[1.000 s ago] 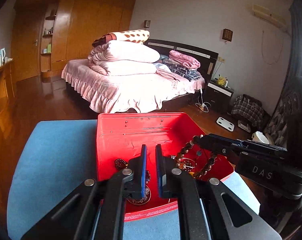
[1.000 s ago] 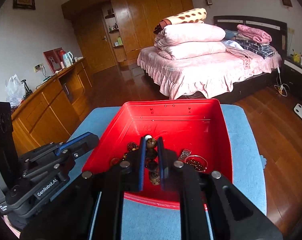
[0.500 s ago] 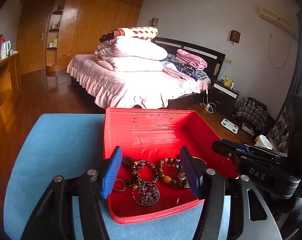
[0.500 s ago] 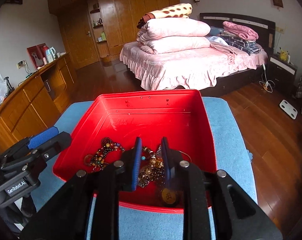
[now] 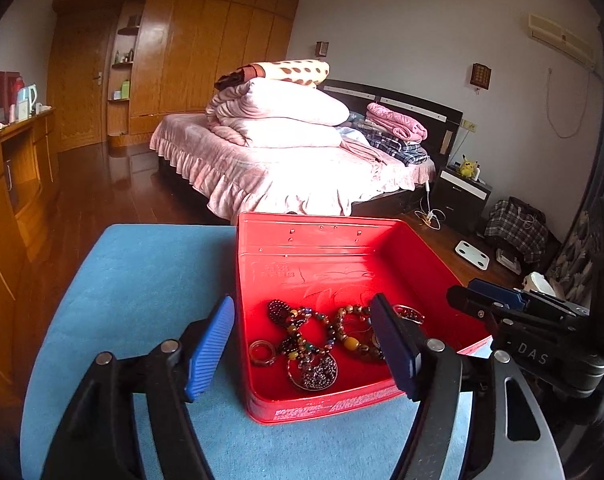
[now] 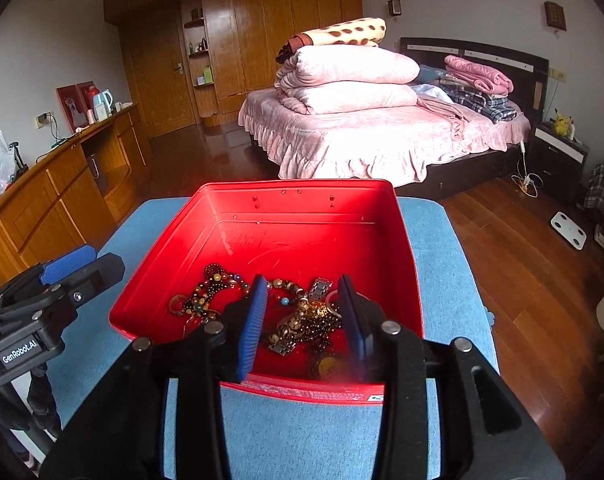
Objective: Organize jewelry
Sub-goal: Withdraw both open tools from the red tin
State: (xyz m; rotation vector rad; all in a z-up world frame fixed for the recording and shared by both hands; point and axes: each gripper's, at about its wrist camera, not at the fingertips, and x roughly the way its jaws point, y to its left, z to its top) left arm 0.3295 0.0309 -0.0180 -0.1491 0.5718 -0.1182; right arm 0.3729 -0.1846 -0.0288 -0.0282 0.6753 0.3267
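Observation:
A red box [image 5: 322, 236] stands on a blue-covered table [image 5: 141, 280]. On its floor lie tangled beaded bracelets [image 5: 297, 328], a ring [image 5: 259, 353] and a round dark pendant [image 5: 316, 372]. My left gripper [image 5: 302, 346] hovers over the box's near left corner. Its jaws are opening, with nothing pressed between the blue pads. In the right wrist view the same box [image 6: 293, 200] holds beads [image 6: 213, 288] and a watch strap [image 6: 322, 286]. Above that pile my right gripper [image 6: 304, 320] is opening, its pads clear of the jewelry. Each gripper also shows at the edge of the other's view.
The blue table top [image 6: 302, 432] ends close around the box. Beyond it are a dark wooden floor [image 6: 514, 264], a pink bed [image 6: 374, 136] with stacked quilts, and a wooden sideboard [image 6: 53, 200] on the left. A white scale [image 6: 569, 230] lies on the floor at the right.
Both grippers went from shut to open. The bead bracelet that the right gripper held now lies in the red box. The left gripper drew back toward the box's near edge.

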